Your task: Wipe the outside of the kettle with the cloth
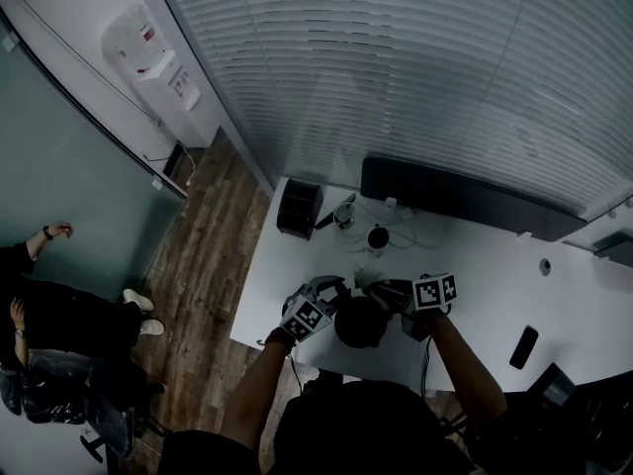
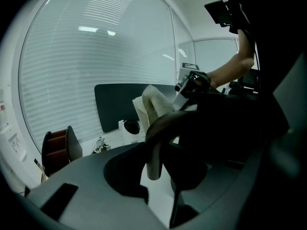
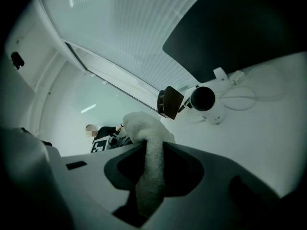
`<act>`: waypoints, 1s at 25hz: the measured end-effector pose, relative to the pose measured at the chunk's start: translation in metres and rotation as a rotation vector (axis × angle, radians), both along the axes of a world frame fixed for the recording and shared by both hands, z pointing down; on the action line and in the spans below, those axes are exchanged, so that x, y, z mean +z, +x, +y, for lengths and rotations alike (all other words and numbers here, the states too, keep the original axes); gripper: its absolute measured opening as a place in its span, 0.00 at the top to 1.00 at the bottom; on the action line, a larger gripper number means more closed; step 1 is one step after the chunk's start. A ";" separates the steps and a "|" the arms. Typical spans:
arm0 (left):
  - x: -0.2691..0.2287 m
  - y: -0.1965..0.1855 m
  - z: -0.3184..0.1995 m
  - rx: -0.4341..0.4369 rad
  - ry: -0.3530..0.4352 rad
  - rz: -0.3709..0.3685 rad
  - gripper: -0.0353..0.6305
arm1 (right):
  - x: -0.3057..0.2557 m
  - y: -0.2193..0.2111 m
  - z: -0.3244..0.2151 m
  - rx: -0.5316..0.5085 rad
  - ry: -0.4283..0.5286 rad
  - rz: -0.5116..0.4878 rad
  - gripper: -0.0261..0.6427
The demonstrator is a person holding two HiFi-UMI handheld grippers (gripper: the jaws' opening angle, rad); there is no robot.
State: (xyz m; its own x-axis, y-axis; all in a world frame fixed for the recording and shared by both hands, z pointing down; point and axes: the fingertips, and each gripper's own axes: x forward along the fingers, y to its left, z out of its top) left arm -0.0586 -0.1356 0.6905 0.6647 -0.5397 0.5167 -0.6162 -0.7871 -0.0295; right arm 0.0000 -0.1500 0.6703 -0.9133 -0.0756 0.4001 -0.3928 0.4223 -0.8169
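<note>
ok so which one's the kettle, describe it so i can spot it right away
Find the white table below the blinds, then look to its near edge. The kettle is the dark round body there, between the left gripper and right gripper; the black box at the far corner is square-edged and away from both.

No word, number or brand name can be read anywhere. The marker cube (image 1: 305, 317) of the left gripper (image 1: 336, 293) and the marker cube (image 1: 435, 291) of the right gripper (image 1: 388, 295) carry only black-and-white square patterns, with no letters. Far beyond the left gripper, the water dispenser (image 1: 148, 57) bears a small red label (image 1: 146, 36), which is too small to read.
</note>
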 end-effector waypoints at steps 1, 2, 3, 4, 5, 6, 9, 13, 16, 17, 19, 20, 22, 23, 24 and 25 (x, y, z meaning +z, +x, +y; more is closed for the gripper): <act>0.000 0.000 -0.001 -0.003 0.000 0.002 0.78 | 0.006 0.001 -0.002 0.009 -0.016 0.002 0.83; 0.000 -0.001 -0.002 -0.006 -0.001 0.004 0.78 | 0.015 0.002 -0.003 0.016 -0.034 0.008 0.83; 0.001 0.000 -0.003 -0.008 -0.003 0.005 0.78 | 0.024 0.003 -0.003 0.021 -0.052 0.016 0.83; 0.002 0.001 -0.004 -0.009 -0.006 0.005 0.78 | 0.034 0.005 -0.004 0.027 -0.069 0.025 0.83; 0.002 0.002 -0.004 -0.010 -0.009 0.005 0.78 | 0.042 0.006 -0.004 0.033 -0.085 0.034 0.83; 0.004 0.003 -0.005 -0.010 -0.013 0.004 0.78 | 0.051 0.007 -0.003 0.037 -0.097 0.044 0.83; 0.008 0.006 -0.006 -0.007 -0.027 0.000 0.78 | 0.069 0.009 -0.002 0.051 -0.122 0.068 0.83; 0.009 0.007 -0.005 0.000 -0.041 0.006 0.78 | 0.072 0.008 0.000 0.045 -0.114 0.084 0.83; 0.010 0.007 -0.006 0.015 -0.037 -0.001 0.78 | 0.054 0.004 0.000 0.006 -0.059 0.080 0.83; 0.011 0.007 -0.006 0.020 -0.036 -0.003 0.78 | 0.045 0.001 -0.001 -0.007 -0.040 0.069 0.83; 0.011 0.008 -0.007 0.025 -0.037 -0.003 0.78 | 0.024 -0.004 -0.003 -0.029 -0.005 0.037 0.83; 0.011 0.009 -0.007 0.028 -0.038 -0.003 0.78 | 0.013 -0.007 -0.003 -0.044 0.015 0.021 0.83; 0.011 0.010 -0.006 0.035 -0.038 -0.004 0.78 | -0.005 -0.014 0.000 -0.093 0.050 0.001 0.83; 0.011 0.010 -0.006 0.040 -0.038 -0.006 0.78 | -0.010 -0.017 0.004 -0.124 0.064 0.000 0.83; 0.012 0.011 -0.006 0.045 -0.038 -0.008 0.78 | -0.014 -0.020 0.007 -0.156 0.077 0.004 0.83; 0.012 0.011 -0.006 0.050 -0.038 -0.012 0.78 | -0.015 -0.023 0.009 -0.185 0.090 0.012 0.83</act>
State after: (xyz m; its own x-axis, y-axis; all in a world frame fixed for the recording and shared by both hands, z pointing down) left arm -0.0478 -0.1415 0.7030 0.6841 -0.4860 0.5439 -0.5759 -0.8175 -0.0060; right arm -0.0235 -0.1411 0.6558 -0.9103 0.0572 0.4100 -0.3111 0.5589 -0.7687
